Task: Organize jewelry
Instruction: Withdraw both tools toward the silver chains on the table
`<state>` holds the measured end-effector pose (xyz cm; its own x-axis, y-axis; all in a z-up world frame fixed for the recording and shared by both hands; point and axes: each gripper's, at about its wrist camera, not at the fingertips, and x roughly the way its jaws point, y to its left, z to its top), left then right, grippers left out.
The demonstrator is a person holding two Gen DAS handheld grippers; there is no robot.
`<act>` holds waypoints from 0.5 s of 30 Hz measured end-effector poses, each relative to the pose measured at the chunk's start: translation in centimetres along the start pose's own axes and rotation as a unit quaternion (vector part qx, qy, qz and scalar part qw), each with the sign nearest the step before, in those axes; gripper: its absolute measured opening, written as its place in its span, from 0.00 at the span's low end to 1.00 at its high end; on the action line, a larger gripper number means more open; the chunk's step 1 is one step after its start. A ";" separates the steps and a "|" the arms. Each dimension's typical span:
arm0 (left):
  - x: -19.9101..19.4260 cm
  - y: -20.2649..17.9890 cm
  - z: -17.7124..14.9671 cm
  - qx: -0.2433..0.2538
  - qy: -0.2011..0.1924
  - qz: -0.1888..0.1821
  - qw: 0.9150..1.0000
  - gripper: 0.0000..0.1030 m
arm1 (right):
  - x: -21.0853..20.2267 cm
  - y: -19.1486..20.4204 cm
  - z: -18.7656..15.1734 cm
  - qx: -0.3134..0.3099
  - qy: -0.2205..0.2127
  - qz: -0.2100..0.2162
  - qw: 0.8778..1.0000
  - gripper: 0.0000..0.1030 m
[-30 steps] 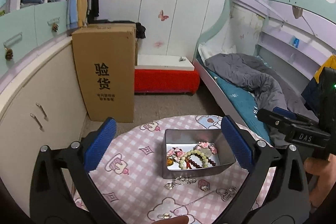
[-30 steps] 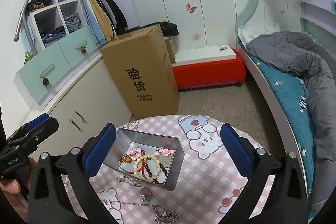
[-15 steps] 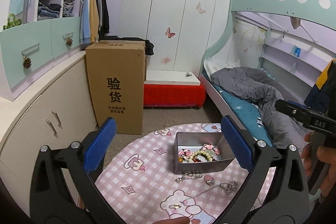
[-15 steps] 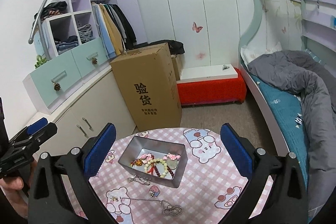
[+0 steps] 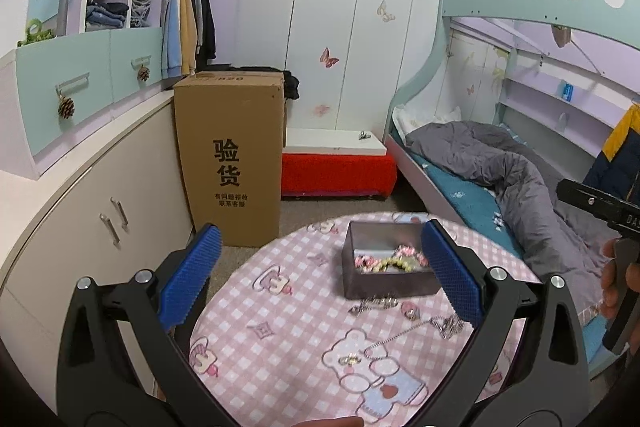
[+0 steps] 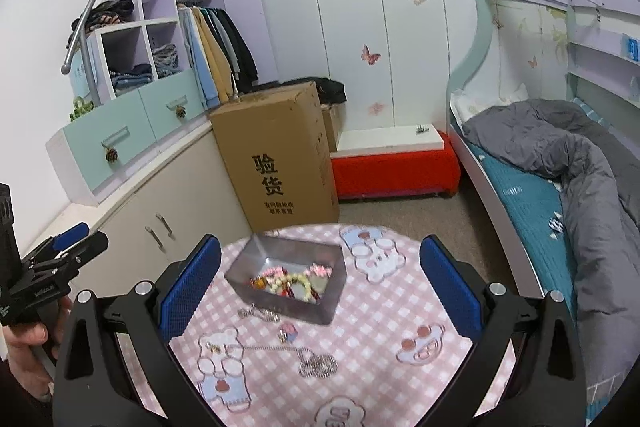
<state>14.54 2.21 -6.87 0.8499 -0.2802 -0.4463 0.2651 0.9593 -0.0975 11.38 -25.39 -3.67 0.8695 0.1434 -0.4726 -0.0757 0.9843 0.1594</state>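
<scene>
Hovering spread wide and empty above the bench (image 6: 384,327): left tool (image 5: 320,279), right tool (image 6: 320,279); beside the tin (image 6: 289,277), silver necklace (image 6: 318,363) lying loose.

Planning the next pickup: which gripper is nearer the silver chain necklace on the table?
Hard to call. The silver chain necklace lies between both; right gripper looks slightly nearer, left gripper hangs back leftward.

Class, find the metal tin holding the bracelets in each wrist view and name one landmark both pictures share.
Left wrist view: the metal tin sits right of centre, partly behind the right blue pad.
Right wrist view: the metal tin sits left of centre on the checked cloth.
Shared landmark: the cardboard box behind the table.
</scene>
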 end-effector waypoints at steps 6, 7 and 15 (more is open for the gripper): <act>0.4 0.4 -3.5 0.000 0.037 0.000 0.999 0.94 | 0.0 -1.0 -3.0 0.019 0.030 -0.008 0.999 0.93; 0.6 0.4 -4.2 0.001 0.045 0.001 0.999 0.94 | 0.1 -1.2 -3.5 0.022 0.037 -0.009 0.999 0.93; 3.2 -0.3 -8.6 0.021 0.105 0.004 0.994 0.94 | 1.4 -1.9 -6.8 0.032 0.082 -0.015 0.996 0.93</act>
<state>13.26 1.36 -15.86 0.7392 -0.2552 -0.6233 0.2811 0.9579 -0.0588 9.39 -26.37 -10.49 0.7789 0.1348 -0.6125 -0.0160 0.9806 0.1954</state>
